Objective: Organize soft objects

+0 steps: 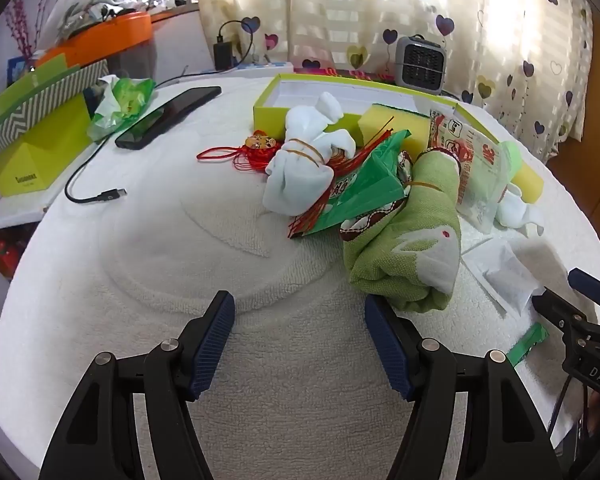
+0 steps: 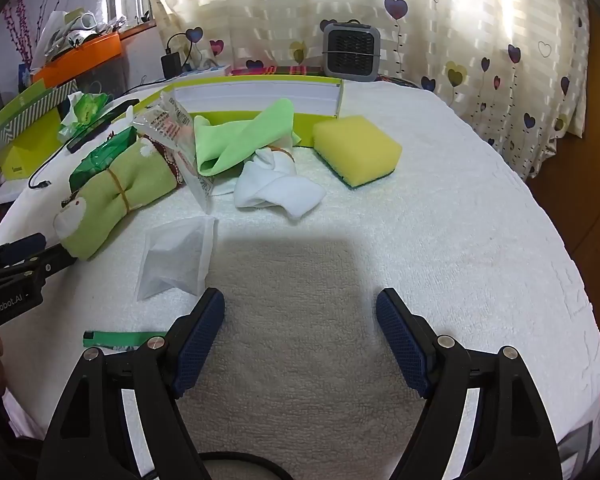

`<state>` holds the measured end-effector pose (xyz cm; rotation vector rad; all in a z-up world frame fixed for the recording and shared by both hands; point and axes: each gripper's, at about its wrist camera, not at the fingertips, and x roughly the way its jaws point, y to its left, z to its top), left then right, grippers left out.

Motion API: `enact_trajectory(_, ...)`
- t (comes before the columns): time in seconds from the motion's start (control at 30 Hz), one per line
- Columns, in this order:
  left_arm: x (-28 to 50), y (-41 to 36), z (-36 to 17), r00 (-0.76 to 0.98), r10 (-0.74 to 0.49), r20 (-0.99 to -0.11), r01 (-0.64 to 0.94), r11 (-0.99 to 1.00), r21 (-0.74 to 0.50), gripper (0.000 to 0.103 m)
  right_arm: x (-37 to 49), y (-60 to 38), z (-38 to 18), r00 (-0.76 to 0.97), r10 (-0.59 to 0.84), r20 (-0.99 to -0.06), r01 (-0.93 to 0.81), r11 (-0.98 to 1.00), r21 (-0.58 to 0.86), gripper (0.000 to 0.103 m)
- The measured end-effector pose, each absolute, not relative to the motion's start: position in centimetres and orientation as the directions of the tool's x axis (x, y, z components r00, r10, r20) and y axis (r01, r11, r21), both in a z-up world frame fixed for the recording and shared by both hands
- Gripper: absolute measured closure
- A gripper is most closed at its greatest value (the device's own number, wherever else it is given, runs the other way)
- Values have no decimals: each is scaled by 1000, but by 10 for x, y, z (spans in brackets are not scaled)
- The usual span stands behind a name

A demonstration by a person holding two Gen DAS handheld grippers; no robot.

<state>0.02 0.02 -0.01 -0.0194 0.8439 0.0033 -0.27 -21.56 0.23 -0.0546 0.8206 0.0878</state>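
A rolled green rabbit towel (image 1: 412, 240) bound with a rubber band lies just ahead and right of my open, empty left gripper (image 1: 300, 340); it also shows in the right wrist view (image 2: 112, 196). A white cloth bundle (image 1: 300, 168) lies behind it. A yellow sponge (image 2: 356, 150), a white sock (image 2: 276, 188) and a light green cloth (image 2: 240, 140) lie before the open lime box (image 2: 260, 94). My right gripper (image 2: 300, 336) is open and empty over bare towel.
A white towel (image 2: 440, 240) covers the table. A green plastic bag (image 1: 360, 188), a clear printed packet (image 1: 472, 164), a white sachet (image 2: 176, 256), a red tassel charm (image 1: 256, 148), a phone (image 1: 168, 116) and a cable (image 1: 88, 196) lie about. A grey heater (image 2: 352, 52) stands behind.
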Motion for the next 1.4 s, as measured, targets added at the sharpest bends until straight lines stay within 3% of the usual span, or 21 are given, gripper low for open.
enact_trajectory(1.4, 1, -1, 4, 675, 1, -737, -12, 1000, -10, 34, -6, -218, 2, 692, 54, -720, -95, 995, -16, 24)
